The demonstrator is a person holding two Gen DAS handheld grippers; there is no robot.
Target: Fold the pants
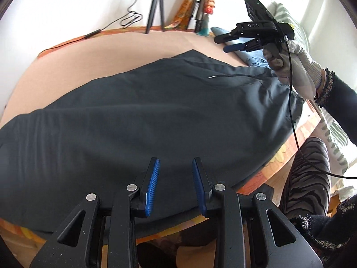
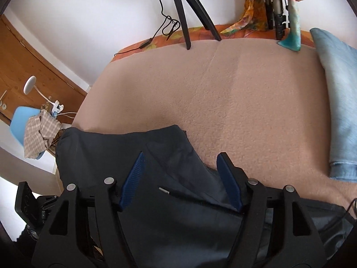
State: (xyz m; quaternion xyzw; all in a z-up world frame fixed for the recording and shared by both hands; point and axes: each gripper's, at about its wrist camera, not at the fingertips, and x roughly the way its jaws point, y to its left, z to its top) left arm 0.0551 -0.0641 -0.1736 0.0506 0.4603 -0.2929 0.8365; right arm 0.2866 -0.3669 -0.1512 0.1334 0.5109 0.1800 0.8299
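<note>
Pants [image 1: 138, 111] of dark navy fabric are lying spread across the beige blanket [image 1: 107, 55] in our left wrist view, mostly flat with soft creases, one zipper [image 1: 232, 75] running toward the far right end. We are holding our left gripper [image 1: 175, 185] above the near edge of the cloth, its two blue pads standing apart with only fabric showing below them, nothing pinched. Our right gripper [image 1: 225, 43] is hanging in the air beyond the garment, gripped by a gloved hand [image 1: 296, 67]; its fingers are spread a little and carrying nothing. We are reading "DAS" in white letters on its black body. One black tripod [image 1: 156, 9] is standing at the table's far edge.

Moving to the right wrist view, we are seeing the same pants [image 2: 93, 154] directly beneath the right gripper [image 2: 181, 178], whose jaws are parted wide over the zipper pull [image 2: 164, 189] without touching it. One folded light-blue garment [image 2: 339, 102] is lying on the blanket [image 2: 223, 89] to the right, well apart from the dark pair.
</note>
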